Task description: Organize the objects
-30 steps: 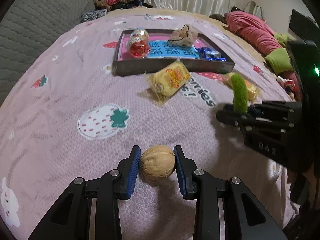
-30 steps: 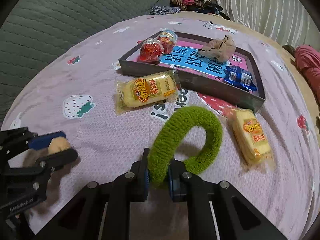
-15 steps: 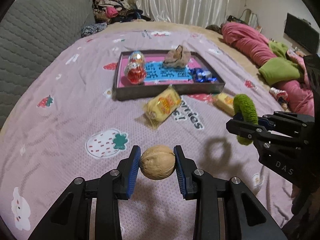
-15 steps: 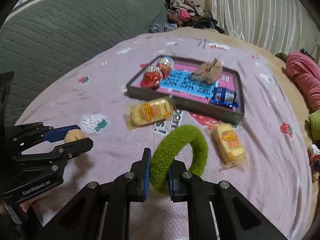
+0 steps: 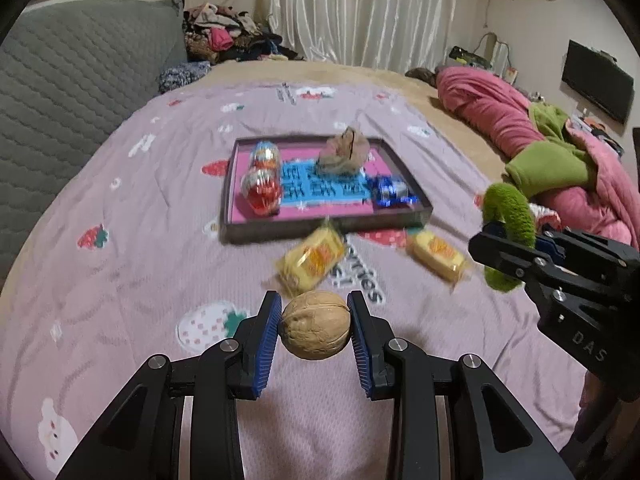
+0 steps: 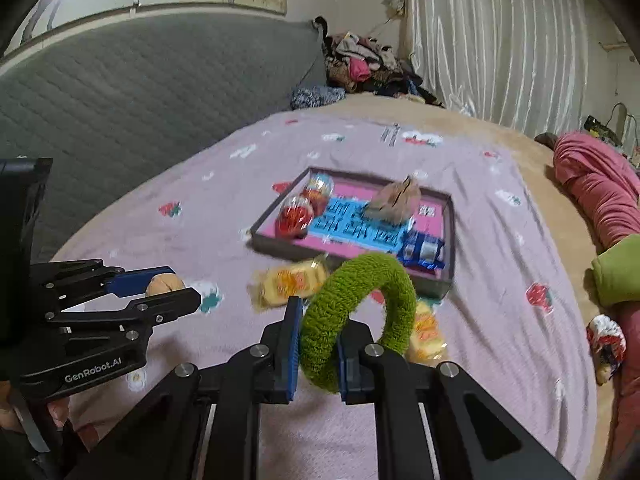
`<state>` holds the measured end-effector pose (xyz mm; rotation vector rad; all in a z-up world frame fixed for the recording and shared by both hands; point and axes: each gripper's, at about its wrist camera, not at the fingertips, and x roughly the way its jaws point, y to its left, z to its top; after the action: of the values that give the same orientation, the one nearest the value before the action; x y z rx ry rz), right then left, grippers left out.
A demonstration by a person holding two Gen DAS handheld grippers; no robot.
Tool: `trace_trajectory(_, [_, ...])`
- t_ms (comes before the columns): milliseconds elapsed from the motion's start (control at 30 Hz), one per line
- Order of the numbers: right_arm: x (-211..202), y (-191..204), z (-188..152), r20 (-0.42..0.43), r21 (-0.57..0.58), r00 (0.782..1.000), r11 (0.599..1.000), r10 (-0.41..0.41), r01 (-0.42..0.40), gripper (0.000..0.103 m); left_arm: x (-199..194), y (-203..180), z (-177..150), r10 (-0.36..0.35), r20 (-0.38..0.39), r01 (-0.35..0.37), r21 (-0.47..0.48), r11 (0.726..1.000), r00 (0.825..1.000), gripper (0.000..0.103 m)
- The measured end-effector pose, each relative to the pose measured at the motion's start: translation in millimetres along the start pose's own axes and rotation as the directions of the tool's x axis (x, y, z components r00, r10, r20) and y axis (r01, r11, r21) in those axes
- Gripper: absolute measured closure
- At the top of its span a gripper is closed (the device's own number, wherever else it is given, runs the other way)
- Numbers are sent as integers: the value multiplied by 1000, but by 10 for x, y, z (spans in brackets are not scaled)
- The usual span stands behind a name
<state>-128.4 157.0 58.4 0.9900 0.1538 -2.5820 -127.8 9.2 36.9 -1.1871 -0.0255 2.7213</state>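
Observation:
My left gripper [image 5: 314,330] is shut on a tan walnut [image 5: 315,330] and holds it above the pink bedspread. My right gripper [image 6: 318,346] is shut on a fuzzy green ring [image 6: 360,312], also lifted; it shows at the right of the left wrist view [image 5: 508,220]. A dark tray [image 5: 236,236] with a pink and blue liner lies ahead, holding two red foil eggs [image 5: 262,192], a beige crumpled item [image 5: 344,154] and a blue wrapped candy [image 5: 390,192]. Two yellow snack packs [image 5: 312,258] [image 5: 438,250] lie on the bed in front of the tray.
A grey quilted headboard [image 6: 120,92] runs along the left. A pile of clothes [image 5: 224,36] sits at the far end by the curtain. Rolled pink and green bedding [image 5: 540,152] lies along the right side. A small wrapped item [image 6: 606,340] lies at the right edge.
Both grippers have risen and drawn back from the bed, each keeping its object. The tray and snack packs look farther away and lower in both views.

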Motion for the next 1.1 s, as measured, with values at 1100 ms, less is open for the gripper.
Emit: trace_trajectory(1100, [-18, -359, 1168, 136, -42, 989, 997, -55, 61, 88, 168, -165, 1647, 4, 147, -14, 63, 998, 989, 68])
